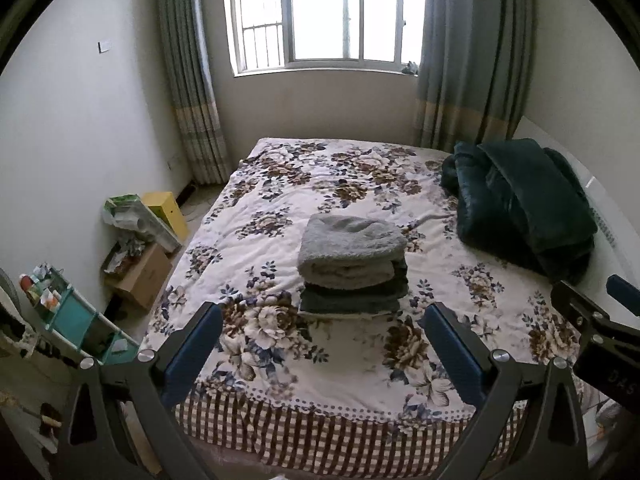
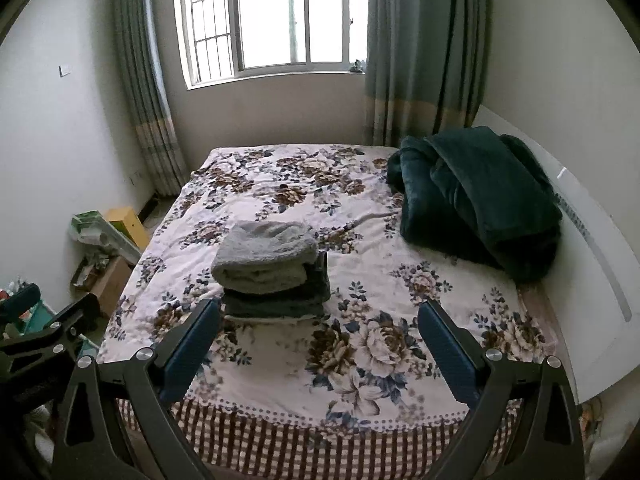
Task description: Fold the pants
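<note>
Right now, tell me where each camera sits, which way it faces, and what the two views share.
Left wrist: on the left gripper, above the bed's near edge, facing the window; own open jaws show, plus the right gripper at the right edge.
Right wrist: on the right gripper, facing likewise; own open jaws show, the left gripper at left.
Shared: folded stack, dark blanket, floral bedspread.

A home bedroom: a bed (image 1: 280, 208) with a floral quilt fills the room ahead of the tool, a curtained window (image 1: 328, 12) beyond it, a dark green blanket (image 1: 520, 200) heaped at its right, cardboard boxes (image 1: 140, 276) on the floor at left.
</note>
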A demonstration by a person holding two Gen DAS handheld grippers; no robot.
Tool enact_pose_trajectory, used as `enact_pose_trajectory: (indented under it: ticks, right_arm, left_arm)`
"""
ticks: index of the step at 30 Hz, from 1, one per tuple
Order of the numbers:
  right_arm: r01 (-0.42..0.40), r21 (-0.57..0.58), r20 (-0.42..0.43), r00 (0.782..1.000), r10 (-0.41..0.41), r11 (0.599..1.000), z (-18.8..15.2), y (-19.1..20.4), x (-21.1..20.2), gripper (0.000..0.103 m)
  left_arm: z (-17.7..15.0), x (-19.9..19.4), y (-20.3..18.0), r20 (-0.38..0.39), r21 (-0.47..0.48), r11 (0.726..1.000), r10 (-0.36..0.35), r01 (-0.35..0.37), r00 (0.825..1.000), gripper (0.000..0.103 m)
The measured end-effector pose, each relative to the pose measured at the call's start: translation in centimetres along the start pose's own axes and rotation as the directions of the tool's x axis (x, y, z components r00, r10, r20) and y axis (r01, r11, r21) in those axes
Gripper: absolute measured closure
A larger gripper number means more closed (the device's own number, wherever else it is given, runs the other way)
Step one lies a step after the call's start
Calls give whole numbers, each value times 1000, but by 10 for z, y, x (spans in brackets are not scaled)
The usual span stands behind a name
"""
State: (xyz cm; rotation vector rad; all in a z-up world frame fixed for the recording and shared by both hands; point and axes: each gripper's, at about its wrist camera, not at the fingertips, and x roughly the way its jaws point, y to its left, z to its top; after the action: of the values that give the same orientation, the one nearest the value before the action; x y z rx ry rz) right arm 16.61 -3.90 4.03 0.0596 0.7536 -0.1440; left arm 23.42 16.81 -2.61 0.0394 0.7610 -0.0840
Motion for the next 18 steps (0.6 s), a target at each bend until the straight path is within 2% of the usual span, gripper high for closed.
enact_pose_trajectory:
  ticks: [18]
  right_arm:
    - [-4, 11, -3, 1000, 4, 1000, 4, -7, 1, 2]
  left_arm:
    - [11, -2, -3, 3, -3, 1000, -8, 8, 1000, 0]
